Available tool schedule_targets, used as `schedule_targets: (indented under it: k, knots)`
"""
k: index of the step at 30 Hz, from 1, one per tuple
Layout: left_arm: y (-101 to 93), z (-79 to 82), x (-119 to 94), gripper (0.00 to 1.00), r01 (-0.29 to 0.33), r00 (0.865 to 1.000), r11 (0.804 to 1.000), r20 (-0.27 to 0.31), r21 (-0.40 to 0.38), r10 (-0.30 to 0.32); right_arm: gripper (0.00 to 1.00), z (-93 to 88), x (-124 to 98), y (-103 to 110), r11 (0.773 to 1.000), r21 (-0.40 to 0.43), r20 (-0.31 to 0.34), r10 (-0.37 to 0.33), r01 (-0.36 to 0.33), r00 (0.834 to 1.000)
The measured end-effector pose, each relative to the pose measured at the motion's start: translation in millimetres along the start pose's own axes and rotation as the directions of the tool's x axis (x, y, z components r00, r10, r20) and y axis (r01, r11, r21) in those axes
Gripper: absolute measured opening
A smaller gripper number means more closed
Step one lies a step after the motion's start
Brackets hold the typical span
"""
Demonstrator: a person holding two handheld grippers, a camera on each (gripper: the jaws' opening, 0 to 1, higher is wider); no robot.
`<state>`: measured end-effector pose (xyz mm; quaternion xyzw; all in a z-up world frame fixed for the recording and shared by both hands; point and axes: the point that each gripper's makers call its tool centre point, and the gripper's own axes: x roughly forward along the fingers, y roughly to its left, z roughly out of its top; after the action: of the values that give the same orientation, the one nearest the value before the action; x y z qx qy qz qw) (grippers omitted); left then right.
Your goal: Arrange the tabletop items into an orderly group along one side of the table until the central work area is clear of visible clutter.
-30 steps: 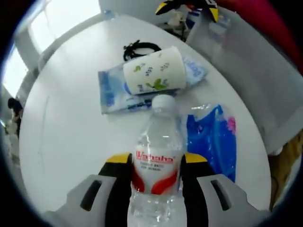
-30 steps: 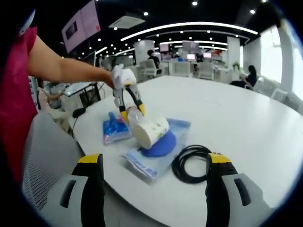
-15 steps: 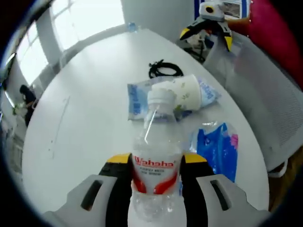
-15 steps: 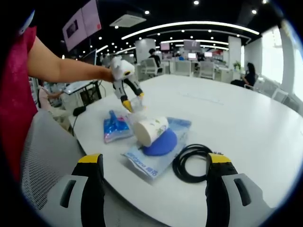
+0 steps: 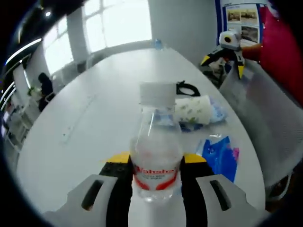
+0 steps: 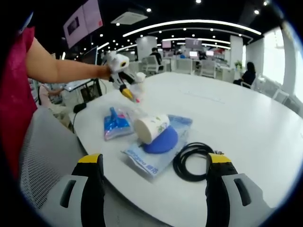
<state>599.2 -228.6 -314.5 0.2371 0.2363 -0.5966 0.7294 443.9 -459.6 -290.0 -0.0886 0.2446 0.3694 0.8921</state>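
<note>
Above the table (image 5: pixel 85 127), left claw (image 5: pixel 155 165) grips a clear bottle (image 5: pixel 156 156); right claw (image 6: pixel 154 165) gapes empty.

The water bottle (image 5: pixel 155 156) bears a red label reading "Wahaha"; nothing else is legible.

- I note a clear bottle (image 5: pixel 156 161) with white cap and a red-and-white label.
- I record a white paper cup (image 6: pixel 150 128) printed with green motifs.
- Blue pouch (image 6: pixel 116 123), with a pink spot in my left gripper view.
- Black cable (image 6: pixel 194 161) coil.
- White worktop (image 6: pixel 246 123).
- My fingers (image 6: pixel 90 189) are black with yellow tips.
</note>
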Motion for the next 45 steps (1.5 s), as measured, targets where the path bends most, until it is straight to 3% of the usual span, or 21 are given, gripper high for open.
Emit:
schedule_targets:
  k: [10, 16, 32, 35, 45]
  knots:
    - [10.2, -18.3, -21.7, 0.36, -0.036, 0.998, 0.994, 0.043, -0.106, 0.041, 0.89, -2.0, 0.3, 0.8, 1.000, -0.005, -0.012, 0.004, -0.004, 1.000]
    - [13.0, -29.7, -28.6, 0.36, -0.058, 0.997, 0.989, 0.040, -0.134, 0.064, 0.89, -3.2, 0.7, 1.5, 1.000, -0.008, -0.019, 0.006, -0.006, 1.000]
    - [14.5, -28.4, -29.2, 0.37, -0.087, 0.994, 0.985, 0.046, -0.151, 0.095, 0.89, -3.0, 0.5, 1.7, 1.000, -0.010, -0.019, 0.006, -0.006, 1.000]
    - [15.8, -23.5, -31.1, 0.41, -0.103, 0.990, 0.979, 0.074, -0.175, 0.118, 0.89, -2.7, 0.7, 2.2, 1.000, -0.009, -0.017, 0.009, -0.009, 1.000]
    - [14.1, -23.7, -27.4, 0.47, -0.131, 0.986, 0.972, 0.075, -0.195, 0.148, 0.93, -0.3, -2.8, -1.7, 1.000, 0.014, -0.006, 0.011, -0.011, 1.000]
